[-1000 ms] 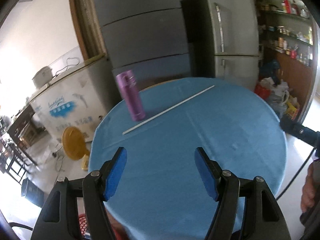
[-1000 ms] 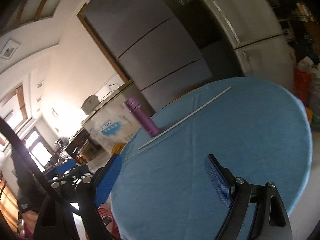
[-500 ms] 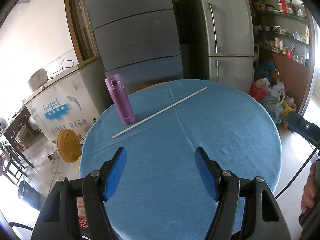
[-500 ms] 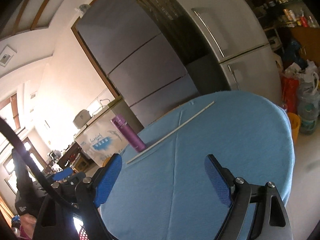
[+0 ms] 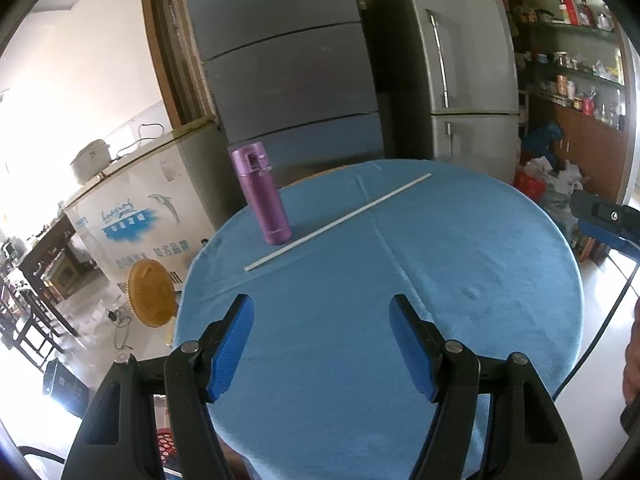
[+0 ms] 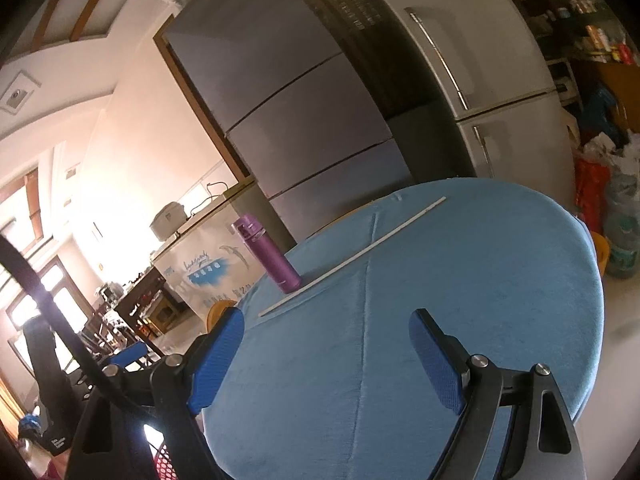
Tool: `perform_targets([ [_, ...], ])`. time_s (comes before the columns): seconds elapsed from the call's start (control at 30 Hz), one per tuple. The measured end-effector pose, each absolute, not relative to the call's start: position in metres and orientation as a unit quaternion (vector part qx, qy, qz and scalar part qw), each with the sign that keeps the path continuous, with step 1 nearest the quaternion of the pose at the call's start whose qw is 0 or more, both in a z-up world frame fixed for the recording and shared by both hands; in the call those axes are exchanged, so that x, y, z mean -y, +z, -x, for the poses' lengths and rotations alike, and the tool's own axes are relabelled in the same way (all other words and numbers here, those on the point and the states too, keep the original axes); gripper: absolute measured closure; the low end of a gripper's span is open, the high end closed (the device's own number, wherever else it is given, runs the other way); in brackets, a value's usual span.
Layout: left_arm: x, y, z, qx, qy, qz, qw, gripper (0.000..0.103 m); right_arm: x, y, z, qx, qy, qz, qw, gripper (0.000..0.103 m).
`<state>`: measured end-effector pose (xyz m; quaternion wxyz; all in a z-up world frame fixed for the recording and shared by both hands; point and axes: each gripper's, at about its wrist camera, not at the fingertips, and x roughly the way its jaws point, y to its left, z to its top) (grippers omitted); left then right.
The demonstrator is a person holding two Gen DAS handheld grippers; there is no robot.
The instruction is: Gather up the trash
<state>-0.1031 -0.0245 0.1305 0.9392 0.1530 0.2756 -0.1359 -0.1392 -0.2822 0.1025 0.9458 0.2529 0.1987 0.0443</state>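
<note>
A round table with a blue cloth [image 5: 460, 280] fills both views. A long thin white stick [image 5: 340, 222] lies across its far part; it also shows in the right wrist view [image 6: 352, 256]. A purple flask [image 5: 260, 194] stands upright just behind the stick's left end, and shows in the right wrist view [image 6: 266, 254] too. My left gripper [image 5: 320, 312] is open and empty above the table's near part. My right gripper [image 6: 326, 326] is open and empty, held over the near edge. Both are well short of the stick.
Grey fridges [image 5: 288, 80] and a white chest freezer [image 5: 140, 208] stand behind the table. Bags and clutter [image 5: 548, 184] lie on the floor at right. A red basket [image 5: 164, 444] shows at the bottom left, below the table edge. An orange round stool [image 5: 152, 294] stands left.
Both views have levelled out and pulled back a little; the flask and stick now look upright and farther off. Both grippers stay open and empty.
</note>
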Motion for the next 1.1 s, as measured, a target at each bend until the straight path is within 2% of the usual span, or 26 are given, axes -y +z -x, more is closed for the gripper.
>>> perform_targets([
  [1.1,-0.047,0.139,0.115,-0.246,-0.092,-0.089,0.961,0.031,0.221,0.138,0.153,-0.185,0.070,-0.185,0.963,0.016],
])
